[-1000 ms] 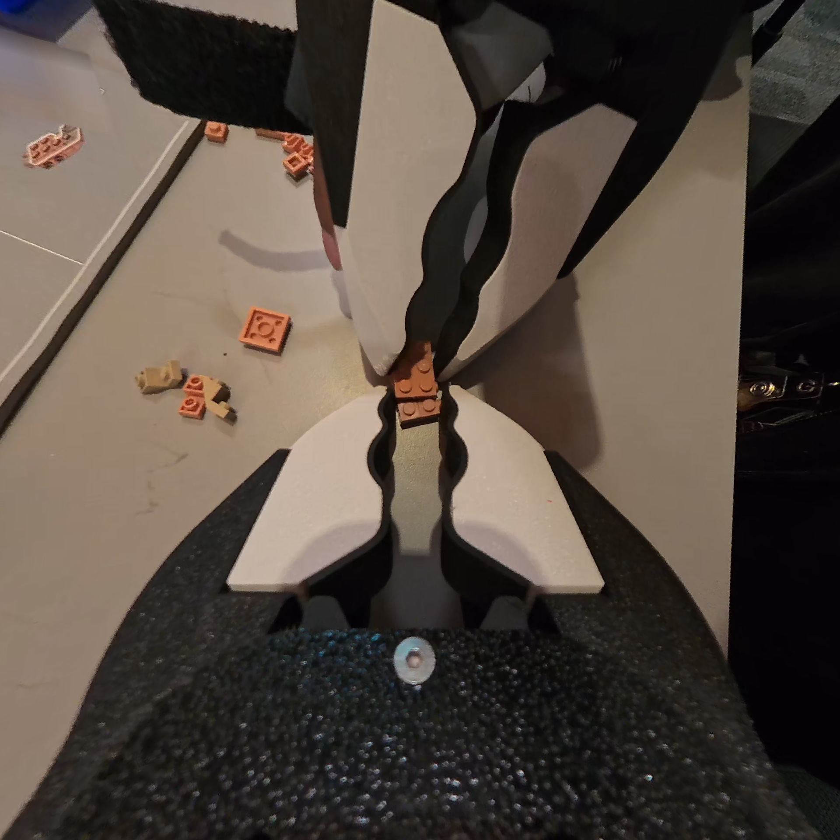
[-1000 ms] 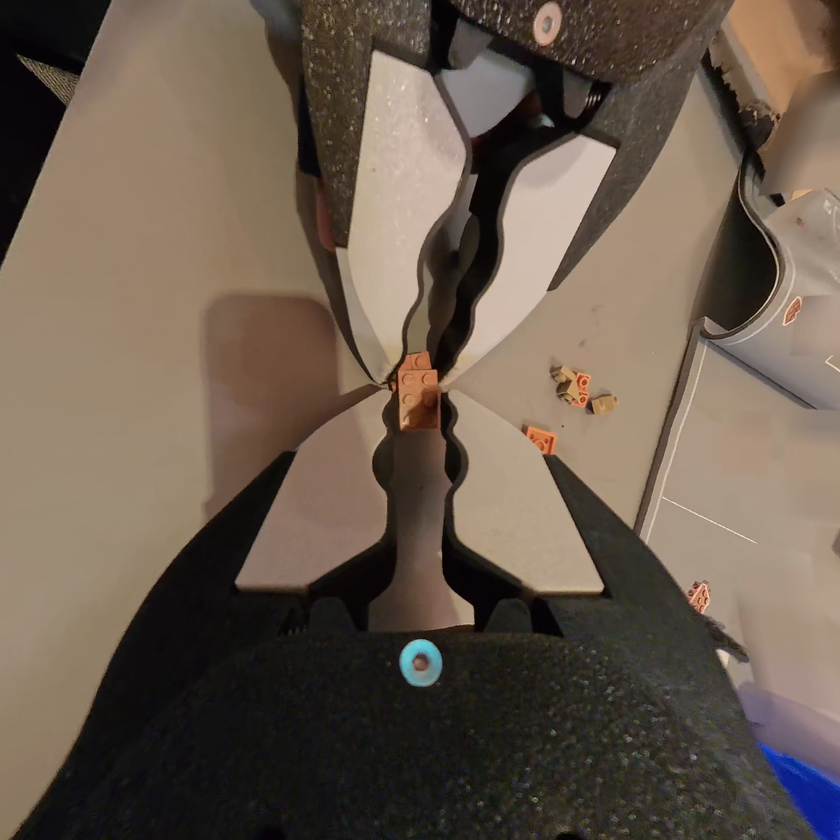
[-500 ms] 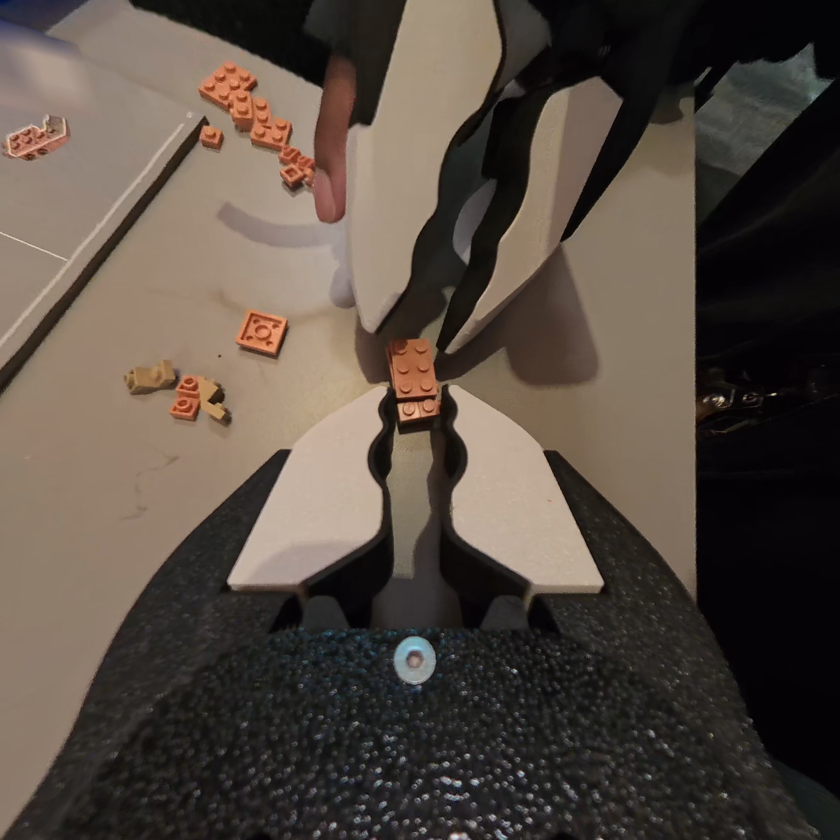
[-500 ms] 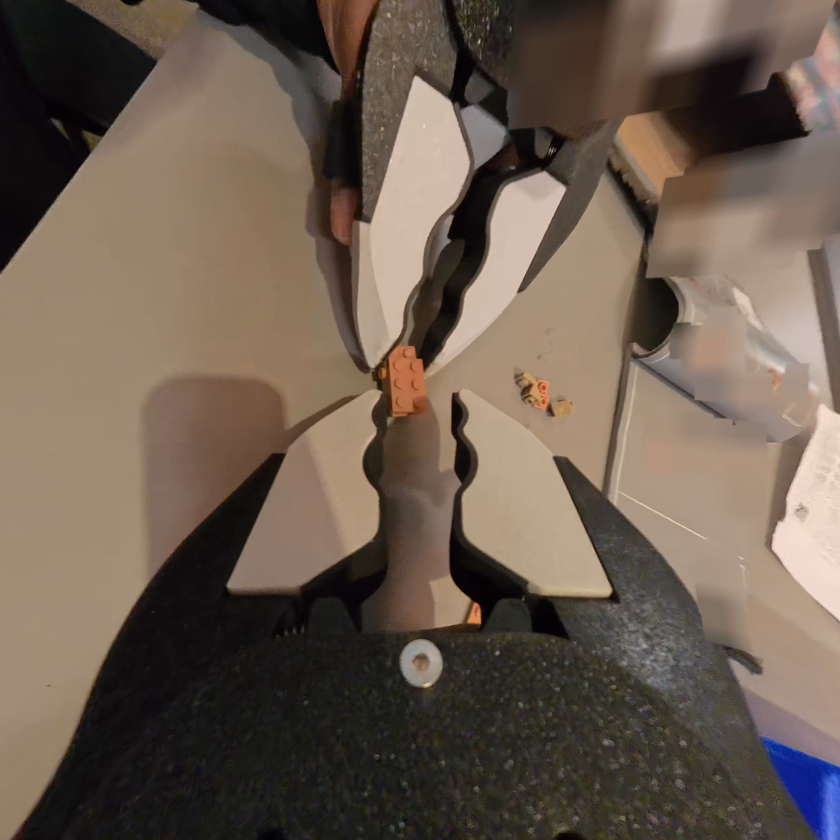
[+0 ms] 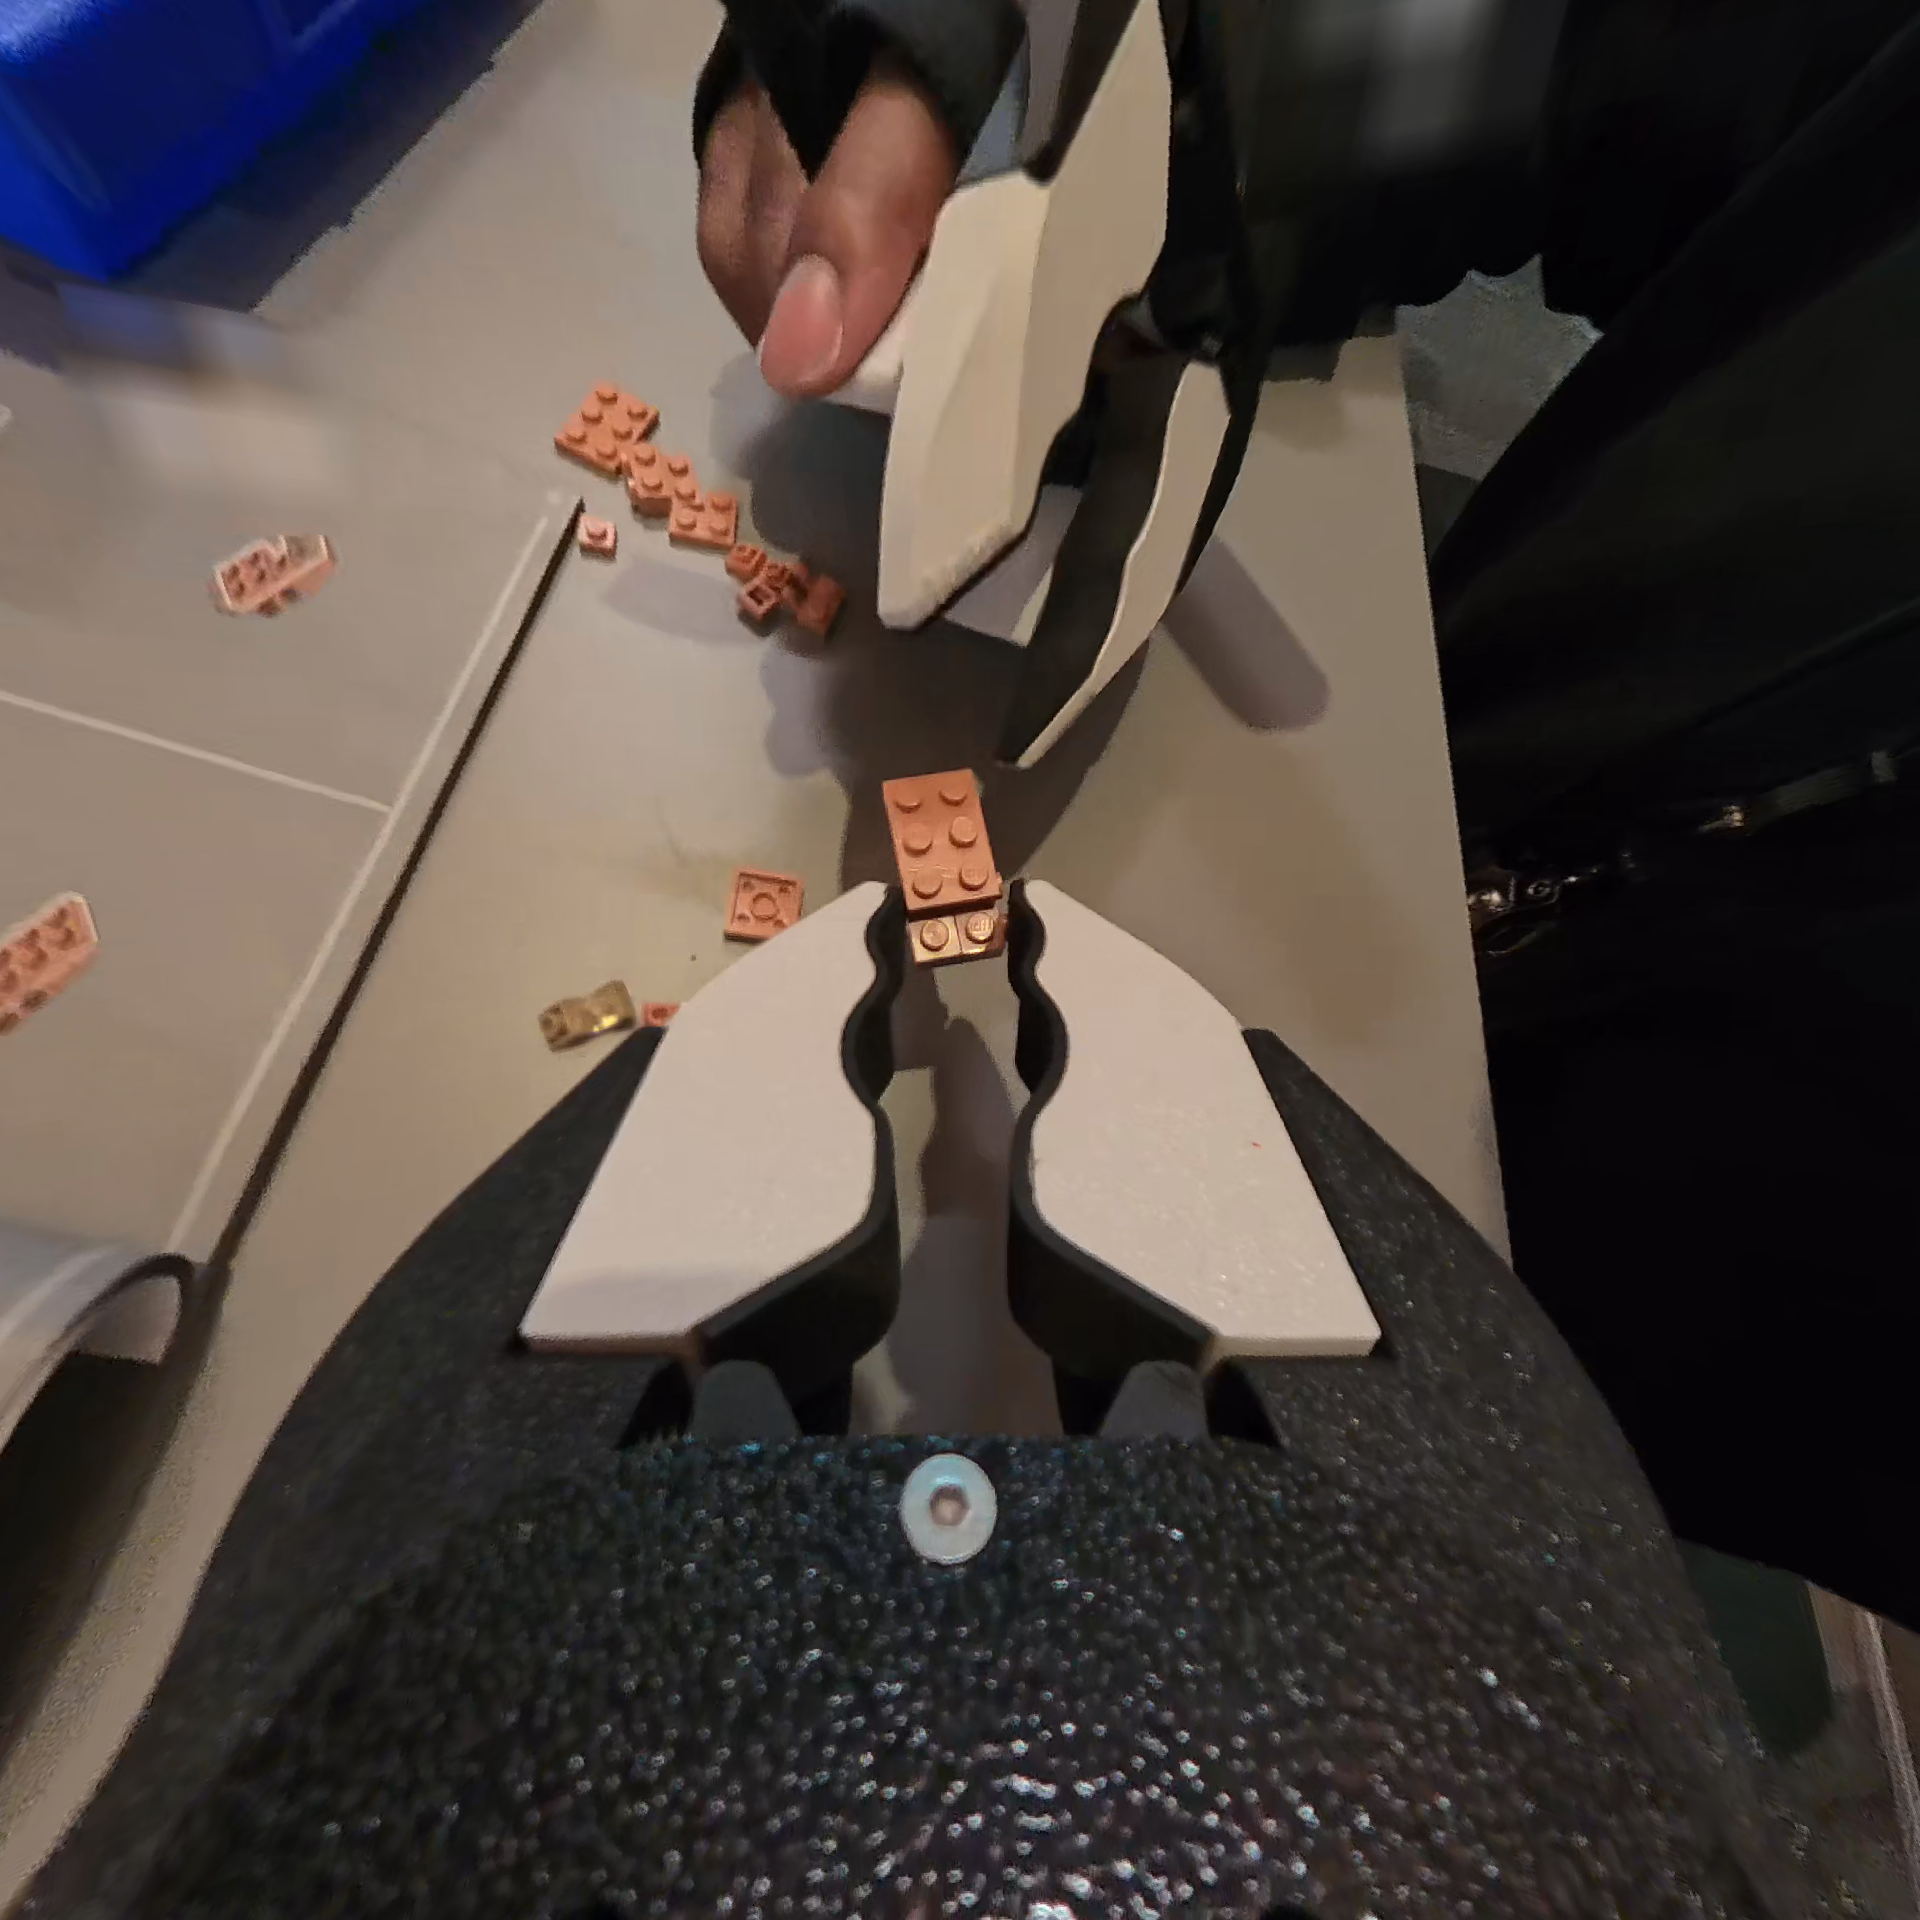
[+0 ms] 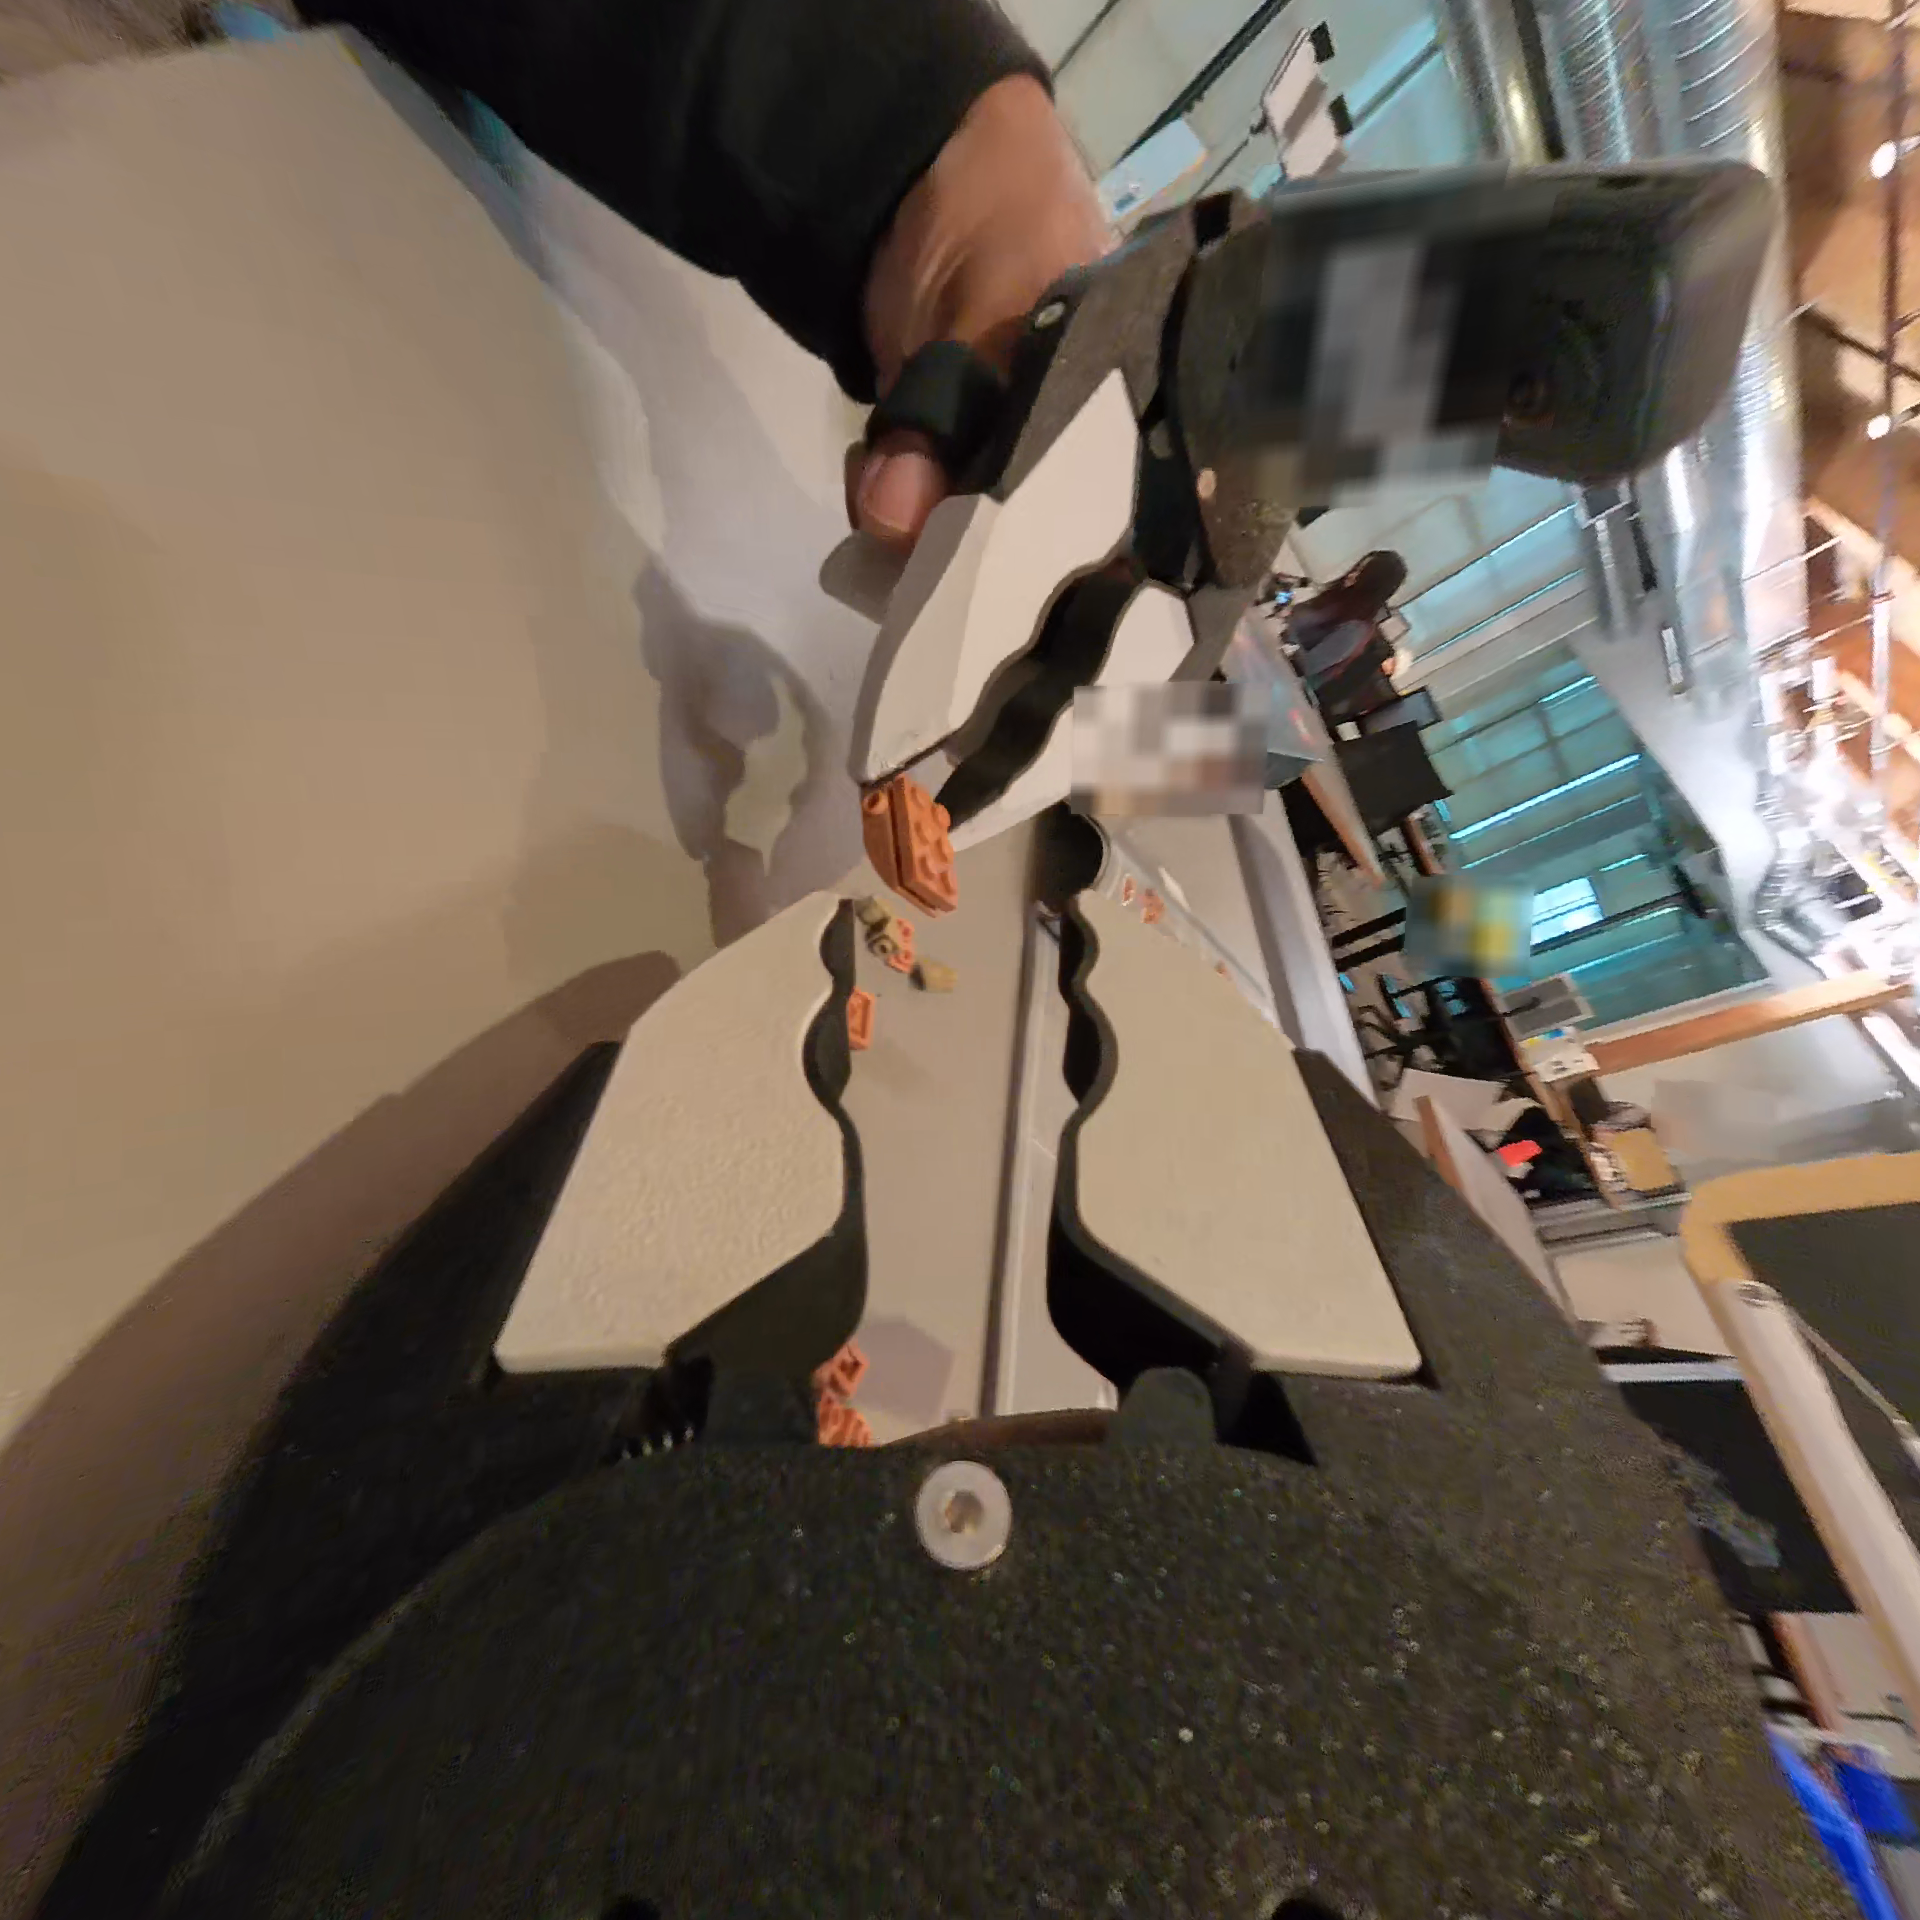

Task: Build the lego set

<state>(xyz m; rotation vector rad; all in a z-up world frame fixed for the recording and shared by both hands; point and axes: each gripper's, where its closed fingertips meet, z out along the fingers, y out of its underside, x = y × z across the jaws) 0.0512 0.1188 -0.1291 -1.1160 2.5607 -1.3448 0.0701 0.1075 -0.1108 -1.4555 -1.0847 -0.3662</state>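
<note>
- Left gripper (image 5: 954, 914) clamps the small orange-brown studded plastic brick stack (image 5: 943, 852) at its fingertips, two plates already joined; held above the grey tabletop (image 5: 582, 831)
- Right gripper (image 6: 956, 914) spread wide, apparently holding nothing; clear of the stack
- Beyond: loose orange plates (image 5: 665, 478), tan brick (image 5: 587, 1013); nothing obstructs

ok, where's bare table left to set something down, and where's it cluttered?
Bare: the grey table strip between the left hand-held gripper, shut on stacked orange plates, and the table's right edge. Crowded: left of it, the square orange plate, tan piece, and the orange plate cluster by the grey mat.
</note>
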